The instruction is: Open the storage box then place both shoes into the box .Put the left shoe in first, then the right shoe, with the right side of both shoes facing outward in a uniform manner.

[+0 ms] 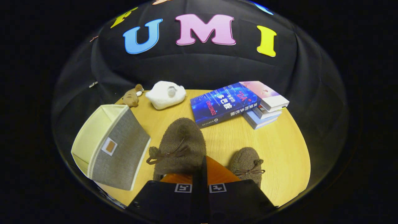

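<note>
With its fingers clamped together on the lifted shoe, the hand-held gripper carries it toward the open storage box lying just beside, ready for loading first.

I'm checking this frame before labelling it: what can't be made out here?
- Heel of the lifted fuzzy brown slipper: gripper view, hidden behind the closed gripper.
- Floor of the open beige fabric storage box: gripper view, screened by its grey wall.
- Lower books in the stack: covered by the blue book.
</note>
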### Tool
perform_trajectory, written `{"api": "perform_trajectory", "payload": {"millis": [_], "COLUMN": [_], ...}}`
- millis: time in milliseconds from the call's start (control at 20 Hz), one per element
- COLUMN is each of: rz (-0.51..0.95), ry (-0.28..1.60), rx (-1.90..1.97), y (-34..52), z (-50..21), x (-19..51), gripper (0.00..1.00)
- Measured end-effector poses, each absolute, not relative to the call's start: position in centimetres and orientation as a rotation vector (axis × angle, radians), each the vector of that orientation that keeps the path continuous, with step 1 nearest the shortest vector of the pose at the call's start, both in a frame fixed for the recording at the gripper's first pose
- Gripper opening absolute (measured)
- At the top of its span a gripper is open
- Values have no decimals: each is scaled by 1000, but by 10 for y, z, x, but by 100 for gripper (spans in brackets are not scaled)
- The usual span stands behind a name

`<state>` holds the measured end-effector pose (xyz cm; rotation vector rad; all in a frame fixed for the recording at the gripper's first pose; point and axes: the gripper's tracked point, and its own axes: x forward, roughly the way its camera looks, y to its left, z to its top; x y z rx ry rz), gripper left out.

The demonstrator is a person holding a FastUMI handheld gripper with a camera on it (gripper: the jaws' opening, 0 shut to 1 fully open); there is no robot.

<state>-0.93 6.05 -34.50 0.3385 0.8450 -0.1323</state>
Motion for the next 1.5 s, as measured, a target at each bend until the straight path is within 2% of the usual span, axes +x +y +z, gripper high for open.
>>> {"api": "perform_trajectory", "payload": {"millis": [200, 400, 750, 1000, 1500], "rz": [-170, -142, -97, -82, -139], "ry": [827, 810, 815, 840, 1027], "rx": [378, 404, 511, 566, 506], "y": [70, 100, 192, 265, 337], "z": [-295, -257, -222, -228, -312], "x": [8, 32, 66, 87, 88], "gripper": [5, 5, 5, 5, 5]}}
